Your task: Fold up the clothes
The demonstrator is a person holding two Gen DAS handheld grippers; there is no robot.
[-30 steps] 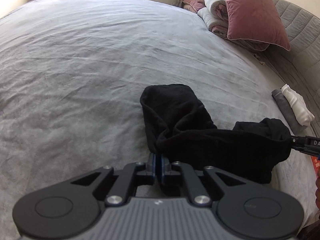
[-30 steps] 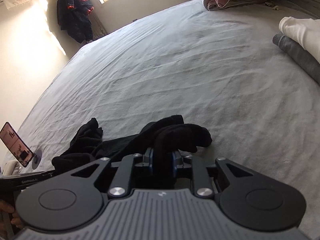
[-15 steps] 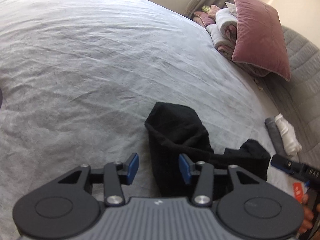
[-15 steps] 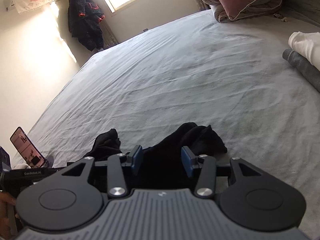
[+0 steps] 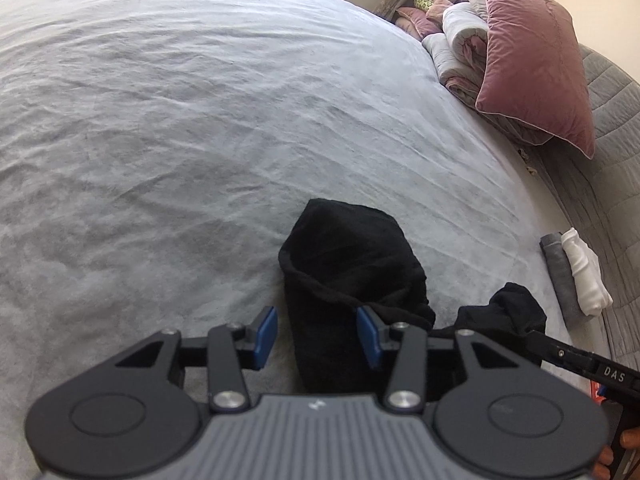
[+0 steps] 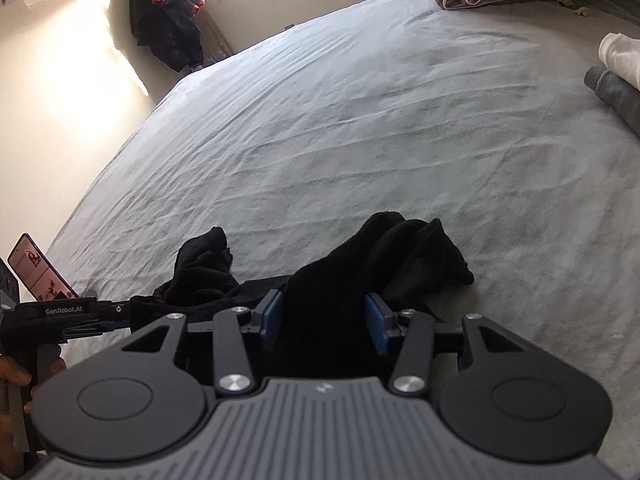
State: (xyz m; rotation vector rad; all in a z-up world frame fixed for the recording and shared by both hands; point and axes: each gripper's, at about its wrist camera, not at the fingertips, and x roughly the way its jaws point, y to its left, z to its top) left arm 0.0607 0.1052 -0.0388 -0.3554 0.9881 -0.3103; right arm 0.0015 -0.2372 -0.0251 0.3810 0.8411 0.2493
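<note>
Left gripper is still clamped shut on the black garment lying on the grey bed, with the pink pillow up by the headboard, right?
Not quite. The left gripper is open, blue pads spread either side of the black garment, as the left wrist view shows. The garment lies on the grey bed; the pink pillow is by the headboard.

The sock (image 5: 352, 276) lies on the bed (image 5: 160, 120), near its 6 o'clock edge. Two rolled cloths (image 5: 572, 276) lie at 3 o'clock. The pillow (image 5: 532, 60) sits on blankets (image 5: 460, 48) at 1 o'clock.
</note>
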